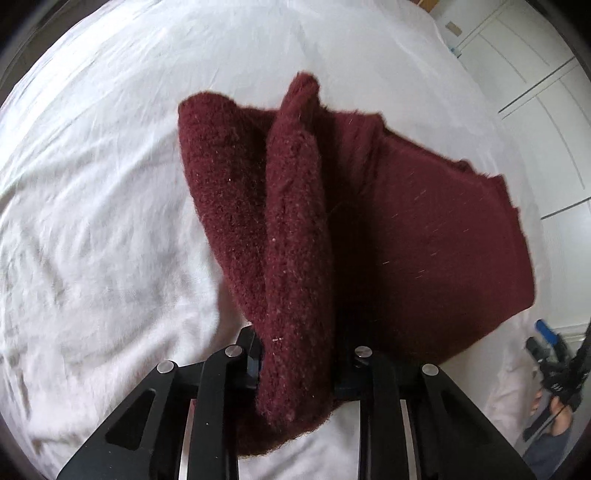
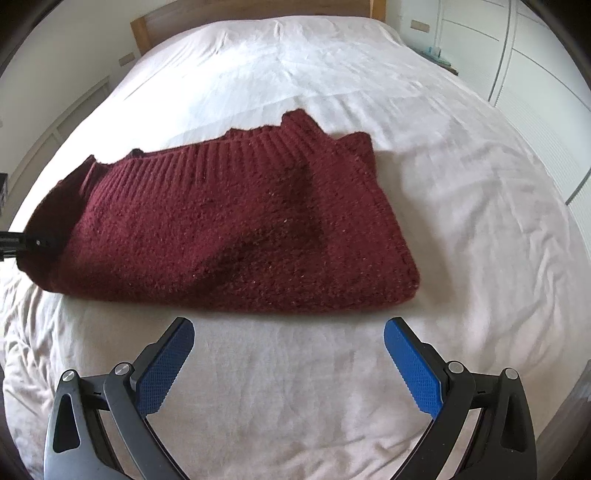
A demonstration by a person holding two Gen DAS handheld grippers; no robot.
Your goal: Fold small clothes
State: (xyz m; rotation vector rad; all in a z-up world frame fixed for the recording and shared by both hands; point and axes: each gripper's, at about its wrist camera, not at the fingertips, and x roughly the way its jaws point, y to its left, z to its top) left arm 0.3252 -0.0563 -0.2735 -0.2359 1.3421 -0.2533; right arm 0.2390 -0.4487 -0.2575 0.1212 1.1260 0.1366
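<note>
Home bedroom. Large bed (image 2: 332, 92) fills both views, covered by wrinkled white sheet (image 2: 295, 387). Wooden headboard (image 2: 159, 22) stands against pale wall at far end. White fitted wardrobe doors (image 2: 535, 74) with slim vertical handles run along right side. Small bedside surface (image 2: 439, 59) with few items sits near bed's far right corner. Daylight, soft domestic finish.

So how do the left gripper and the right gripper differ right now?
The left gripper is clamped on a bunched edge of the dark red knitted sweater; the right gripper holds nothing. The left's jaws stand close together, the right's wide apart. The left touches the sweater; the right hangs short of it. Both angle down over the white bedsheet.
</note>
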